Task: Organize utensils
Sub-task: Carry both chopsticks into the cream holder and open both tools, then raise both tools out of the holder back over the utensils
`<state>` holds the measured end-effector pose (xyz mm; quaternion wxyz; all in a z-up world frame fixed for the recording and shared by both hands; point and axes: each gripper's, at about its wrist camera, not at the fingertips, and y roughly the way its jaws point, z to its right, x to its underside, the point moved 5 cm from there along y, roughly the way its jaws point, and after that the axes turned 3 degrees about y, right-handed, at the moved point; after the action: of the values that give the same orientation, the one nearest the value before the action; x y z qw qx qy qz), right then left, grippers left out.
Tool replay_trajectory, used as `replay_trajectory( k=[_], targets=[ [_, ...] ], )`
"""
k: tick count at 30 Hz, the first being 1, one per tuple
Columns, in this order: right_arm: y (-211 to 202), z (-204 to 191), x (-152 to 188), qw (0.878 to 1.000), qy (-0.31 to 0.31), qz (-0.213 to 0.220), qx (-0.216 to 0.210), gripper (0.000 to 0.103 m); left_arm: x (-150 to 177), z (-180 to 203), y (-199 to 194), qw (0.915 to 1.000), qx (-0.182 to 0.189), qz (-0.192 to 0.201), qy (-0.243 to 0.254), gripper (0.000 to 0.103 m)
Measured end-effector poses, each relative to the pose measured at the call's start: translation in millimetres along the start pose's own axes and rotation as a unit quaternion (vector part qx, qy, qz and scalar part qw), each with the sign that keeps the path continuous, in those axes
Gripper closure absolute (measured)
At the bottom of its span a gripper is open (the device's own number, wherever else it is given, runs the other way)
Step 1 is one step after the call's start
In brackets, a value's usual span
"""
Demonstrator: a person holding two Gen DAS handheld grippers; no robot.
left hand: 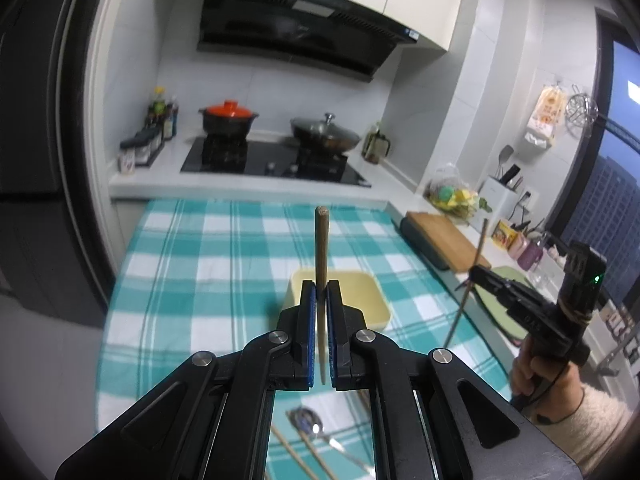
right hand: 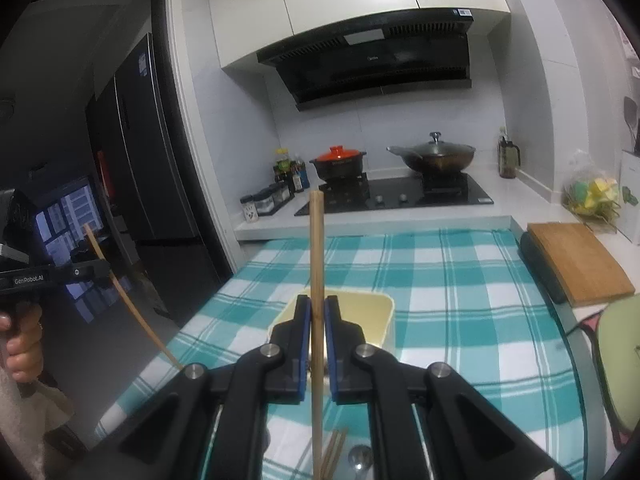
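At the far left of the right wrist view, a dark refrigerator [right hand: 132, 168] fills the doorway side, and the left hand-held gripper [right hand: 105, 271] juts in from the left edge, pinched shut on a thin, slightly bowed wooden chopstick [right hand: 132, 304] that slants down to the right. In the left wrist view that same left hand-held gripper [left hand: 320, 296] sits at lower centre, its blue-padded black jaws nearly closed around the round, matte stick, which stands almost upright. Behind the jaws in both views lies a pale yellow, smooth rectangular plastic tray [left hand: 360, 292], resting on the surface, which is draped in a teal-and-white checked cloth [left hand: 208, 248]. The right hand-held gripper [right hand: 316, 312], centre of its own view, likewise clamps a second straight round wooden chopstick [right hand: 316, 248], upright. Loose chopsticks and a metal spoon [right hand: 360, 456] lie on the cloth at the bottom edge. Beyond, a glossy black hob [right hand: 400, 196] carries an orange-lidded black clay pot [right hand: 339, 162] and a glass-lidded wok [right hand: 436, 156]. At right sits a wooden chopping board [right hand: 576, 260].
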<state>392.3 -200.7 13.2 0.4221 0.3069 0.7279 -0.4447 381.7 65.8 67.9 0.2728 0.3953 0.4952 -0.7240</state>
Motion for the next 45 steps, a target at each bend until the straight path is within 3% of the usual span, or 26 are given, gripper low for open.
replay_trajectory(
  k=[6,12,19,26,30,33,35,36,37,41,45],
  targets=[
    [41.7,-22.1,-51.0,0.997,-0.044,0.063,-0.012,0.096,-47.9,14.5,49.9,0.9996,-0.020,0.006,0.018,0.099],
    [99.6,-9.8,-62.6,0.994,-0.062,0.084,0.015,0.096,-45.7,14.3,120.3,0.9986,-0.040,-0.026,0.024,0.099],
    [161.6,34.7,-26.8,0.999,-0.020,0.007,0.029,0.096,-3.9,9.6,186.1,0.9941,-0.045,-0.097,0.019,0.099],
    [186.3,69.4,7.9,0.996,0.023,-0.067,0.061,0.096,32.4,0.1,233.5,0.9848,-0.052,-0.166,0.000,0.099],
    [193.8,84.7,15.4,0.991,0.059,-0.092,0.074,0.094,37.9,-4.5,245.1,0.9806,-0.072,-0.182,0.002,0.098],
    [194.4,92.6,18.1,0.987,0.077,-0.107,0.088,0.092,39.2,-7.9,241.5,0.9796,-0.074,-0.187,-0.004,0.078],
    [189.0,93.7,18.8,0.986,0.082,-0.114,0.095,0.082,40.6,-10.6,227.3,0.9812,-0.076,-0.178,-0.009,0.052],
    [183.7,93.3,18.1,0.985,0.083,-0.114,0.096,0.069,41.0,-12.2,219.5,0.9820,-0.075,-0.173,-0.010,0.048],
    [175.7,92.2,17.0,0.986,0.085,-0.112,0.094,0.066,43.8,-13.1,205.9,0.9834,-0.073,-0.166,-0.008,0.045],
    [135.9,82.9,18.8,0.988,0.070,-0.115,0.073,0.066,64.6,-16.3,148.7,0.9865,-0.067,-0.150,0.002,0.030],
    [83.8,72.0,40.8,0.989,0.038,-0.135,0.052,0.066,101.2,-15.8,86.2,0.9893,-0.078,-0.122,0.016,0.022]
  ],
)
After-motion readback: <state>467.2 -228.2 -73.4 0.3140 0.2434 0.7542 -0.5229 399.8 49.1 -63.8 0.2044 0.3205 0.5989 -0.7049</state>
